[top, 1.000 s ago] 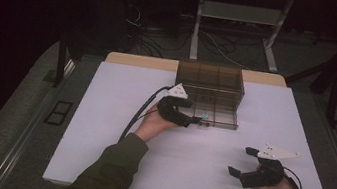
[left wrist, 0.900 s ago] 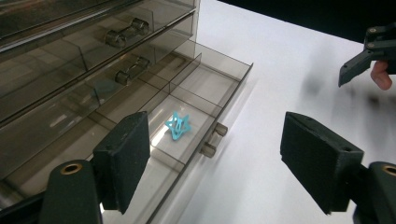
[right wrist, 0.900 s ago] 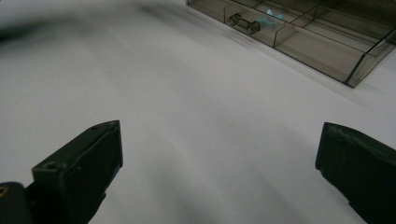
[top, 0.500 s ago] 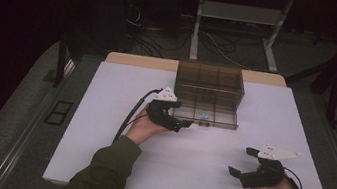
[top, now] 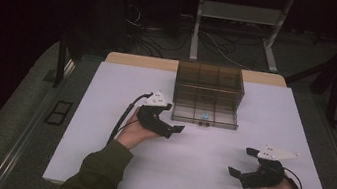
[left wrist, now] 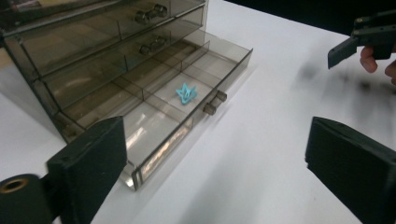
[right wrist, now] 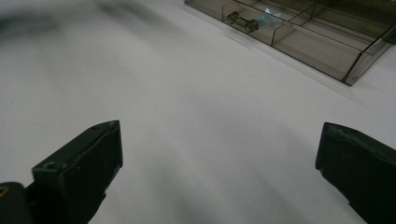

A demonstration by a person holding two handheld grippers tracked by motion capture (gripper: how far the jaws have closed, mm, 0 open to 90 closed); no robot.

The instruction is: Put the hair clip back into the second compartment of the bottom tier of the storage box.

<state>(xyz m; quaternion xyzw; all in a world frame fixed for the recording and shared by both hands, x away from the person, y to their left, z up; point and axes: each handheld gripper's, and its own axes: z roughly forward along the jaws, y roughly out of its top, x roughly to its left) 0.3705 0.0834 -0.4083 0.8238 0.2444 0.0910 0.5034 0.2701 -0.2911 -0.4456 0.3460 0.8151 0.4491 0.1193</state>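
Evidently the left tool (top: 176, 128) has drawn back from the smoke-tinted drawer cabinet (top: 209, 86) toward the person's side of the worktop (top: 103, 110); a second ago it sat right at the pulled-out bottom drawer (left wrist: 187, 107), and now it hovers just beside the drawer's front left corner. Its jaws have just been opening and stand spread with nothing between them. The small blue folded piece (left wrist: 186, 93) lies loose in a middle compartment of that open drawer, just behind the pair of knobs (left wrist: 214, 102), so the placing looks done and what likely remains is pushing the drawer shut. The right tool (top: 242, 162) rests low near the front right of the worktop, jaws spread and empty, where it was a second ago. Between the two tools the white surface is bare, giving free room to swing either one in. The drawer front juts toward the person, an edge to approach squarely; the worktop's near edge lies close under both wrists.
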